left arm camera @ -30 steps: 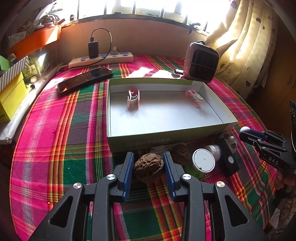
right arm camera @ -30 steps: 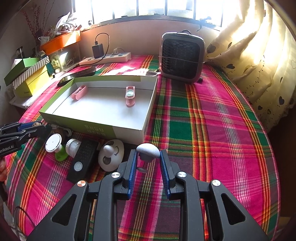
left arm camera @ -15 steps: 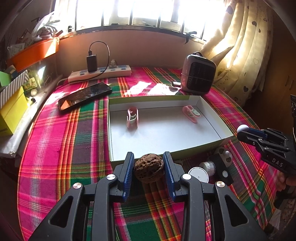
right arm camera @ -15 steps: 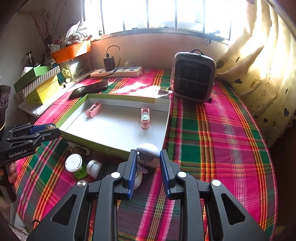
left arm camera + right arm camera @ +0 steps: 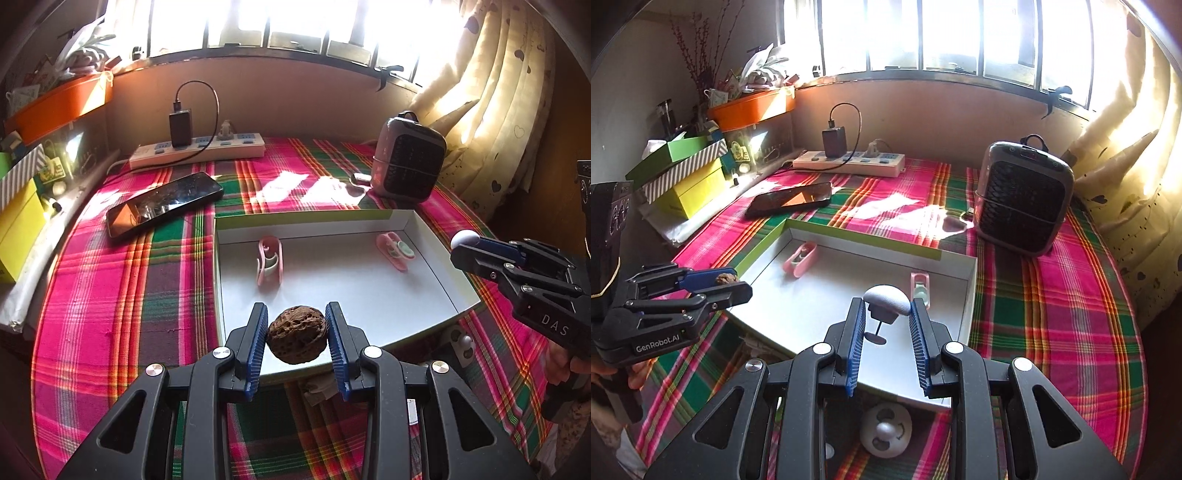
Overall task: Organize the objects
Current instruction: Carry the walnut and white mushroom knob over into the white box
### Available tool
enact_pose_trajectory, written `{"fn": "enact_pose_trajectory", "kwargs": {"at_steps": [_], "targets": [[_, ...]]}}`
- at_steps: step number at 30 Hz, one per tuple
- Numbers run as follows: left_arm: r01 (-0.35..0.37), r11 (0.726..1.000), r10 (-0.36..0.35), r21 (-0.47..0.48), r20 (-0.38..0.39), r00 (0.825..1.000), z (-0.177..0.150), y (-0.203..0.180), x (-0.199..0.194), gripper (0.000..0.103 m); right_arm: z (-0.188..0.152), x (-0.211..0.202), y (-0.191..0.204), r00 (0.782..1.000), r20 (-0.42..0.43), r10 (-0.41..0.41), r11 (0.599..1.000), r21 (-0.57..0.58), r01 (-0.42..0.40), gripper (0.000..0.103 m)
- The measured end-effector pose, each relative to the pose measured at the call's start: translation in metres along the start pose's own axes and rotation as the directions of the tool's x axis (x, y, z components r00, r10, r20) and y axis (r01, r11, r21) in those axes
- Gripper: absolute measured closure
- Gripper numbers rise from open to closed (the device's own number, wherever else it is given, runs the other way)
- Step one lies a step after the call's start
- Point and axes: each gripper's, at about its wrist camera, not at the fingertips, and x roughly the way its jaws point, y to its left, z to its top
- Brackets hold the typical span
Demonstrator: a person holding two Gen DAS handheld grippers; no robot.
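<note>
Left gripper (image 5: 297,332): I'm clamped on the walnut (image 5: 297,339), hanging over the box's (image 5: 424,227) near edge.
Right gripper (image 5: 886,319): I'm holding the white knob (image 5: 886,298) over the box's near right part.
Next: both drops lie straight below.

The tray (image 5: 436,240) lies on the counter (image 5: 122,295); two clips sit in its far half, one clip (image 5: 269,261) to the left, the other clip (image 5: 395,251) to the right; the phone (image 5: 164,202) lies behind the tray's left corner; the power strip (image 5: 199,150) runs along the wall behind the phone; the heater (image 5: 408,168) stands behind the tray's right corner; a round toy (image 5: 885,430) rests in front of the tray.
</note>
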Motion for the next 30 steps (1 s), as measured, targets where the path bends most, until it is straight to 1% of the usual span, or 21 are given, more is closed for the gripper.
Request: {"fn": "enact_pose_trajectory", "kwargs": {"at_steps": [2,6,14,24,30], "targets": [[-0.005,1.000,0.005,0.003,0.002,1.000,0.004,0.001,0.003,0.073,0.006,0.008,0.002,1.000,-0.006,0.002,1.000,-0.006,-0.002,0.077],[-0.013,1.000,0.013,0.000,-0.011,1.000,0.009,0.004,0.014,0.073,0.018,0.026,0.004,0.999,-0.029,0.036,0.999,-0.007,-0.036,0.077],[-0.035,0.999,0.035,-0.003,-0.035,0.999,0.015,0.010,0.033,0.073,0.034,0.070,0.011,0.993,-0.108,0.048,0.998,-0.023,-0.051,0.077],[-0.050,0.999,0.051,0.006,-0.060,0.997,0.015,0.013,0.048,0.073,0.041,0.106,0.008,0.983,-0.179,0.043,0.999,0.007,-0.043,0.077],[-0.061,0.998,0.062,0.025,-0.053,0.997,0.016,0.013,0.050,0.073,0.042,0.117,0.009,0.980,-0.196,0.020,1.000,-0.002,-0.020,0.077]]}}
